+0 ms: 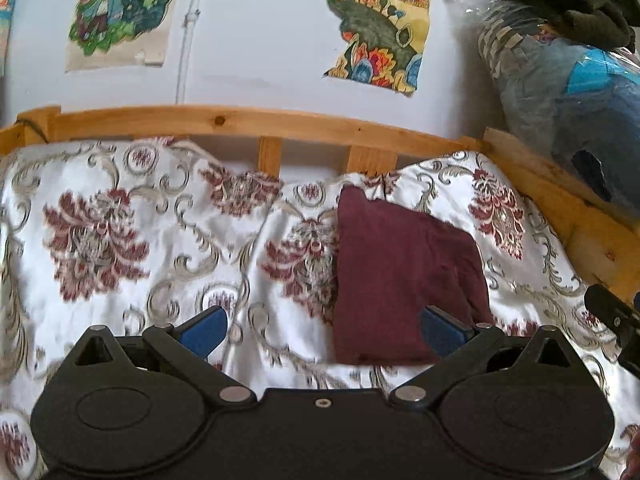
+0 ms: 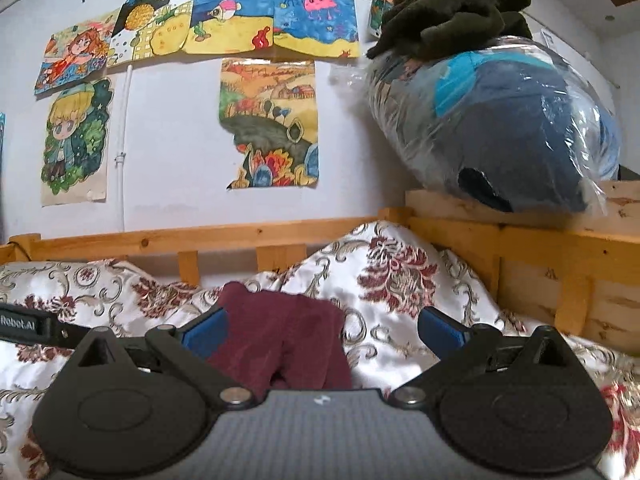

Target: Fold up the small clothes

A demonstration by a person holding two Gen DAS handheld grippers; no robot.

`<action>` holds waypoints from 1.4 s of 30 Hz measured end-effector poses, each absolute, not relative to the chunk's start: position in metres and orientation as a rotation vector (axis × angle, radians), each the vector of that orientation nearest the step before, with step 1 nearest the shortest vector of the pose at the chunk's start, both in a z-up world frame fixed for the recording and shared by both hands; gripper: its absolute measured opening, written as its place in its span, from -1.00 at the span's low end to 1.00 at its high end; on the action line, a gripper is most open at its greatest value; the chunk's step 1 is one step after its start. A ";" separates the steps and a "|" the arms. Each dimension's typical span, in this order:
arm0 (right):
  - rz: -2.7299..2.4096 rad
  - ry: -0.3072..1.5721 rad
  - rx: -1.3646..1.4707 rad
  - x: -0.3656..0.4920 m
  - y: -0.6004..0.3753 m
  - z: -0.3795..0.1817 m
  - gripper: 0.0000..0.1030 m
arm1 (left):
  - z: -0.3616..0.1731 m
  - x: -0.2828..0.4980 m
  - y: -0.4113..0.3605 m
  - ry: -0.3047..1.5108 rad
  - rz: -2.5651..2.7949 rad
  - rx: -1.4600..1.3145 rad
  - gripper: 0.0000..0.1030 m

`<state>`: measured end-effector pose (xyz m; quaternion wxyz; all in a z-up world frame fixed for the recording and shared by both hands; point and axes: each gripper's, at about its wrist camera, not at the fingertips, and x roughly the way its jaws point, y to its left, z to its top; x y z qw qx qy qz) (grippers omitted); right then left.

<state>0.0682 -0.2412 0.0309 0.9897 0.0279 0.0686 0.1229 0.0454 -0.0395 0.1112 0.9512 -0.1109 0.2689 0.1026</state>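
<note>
I hold both grippers spread wide over the bed, neither pinching anything, because the maroon cloth already lies in a compact, roughly rectangular packet on the floral cover and needs, by my reading, either one more fold or none. From the left gripper, the cloth sits at one o'clock, its near edge just beyond the right blue fingertip; the tips hover above the cover, and I cannot tell whether that pad touches fabric. From the right gripper, the cloth lies at eleven o'clock, low between the fingers and nearer the left one, its near end showing a dark gap where the layers part. The left tool's arm enters at nine o'clock bearing white lettering that reads "Robot.AI". Children's paintings are taped to the wall at twelve o'clock; one carries two small characters I cannot read. A plastic-wrapped bundle rests on the wooden frame at two o'clock, kept off the working surface.
</note>
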 end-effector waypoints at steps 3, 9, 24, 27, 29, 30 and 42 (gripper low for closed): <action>0.240 0.165 0.042 0.057 -0.241 0.029 1.00 | 0.102 0.036 -0.043 0.578 0.196 -0.195 0.99; 0.214 0.240 0.030 0.048 -0.238 0.020 1.00 | 0.090 0.027 -0.045 0.607 0.188 -0.171 0.99; 0.181 0.299 -0.013 0.053 -0.232 0.009 1.00 | 0.079 0.025 -0.049 0.627 0.185 -0.136 0.99; 0.178 0.299 -0.014 0.053 -0.232 0.009 1.00 | 0.079 0.025 -0.048 0.628 0.188 -0.143 0.99; 0.177 0.299 -0.016 0.053 -0.232 0.009 1.00 | 0.079 0.025 -0.047 0.628 0.189 -0.143 0.99; 0.177 0.298 -0.015 0.053 -0.232 0.009 1.00 | 0.079 0.025 -0.047 0.628 0.189 -0.142 0.99; 0.175 0.298 -0.016 0.053 -0.233 0.009 1.00 | 0.080 0.024 -0.048 0.628 0.188 -0.143 0.99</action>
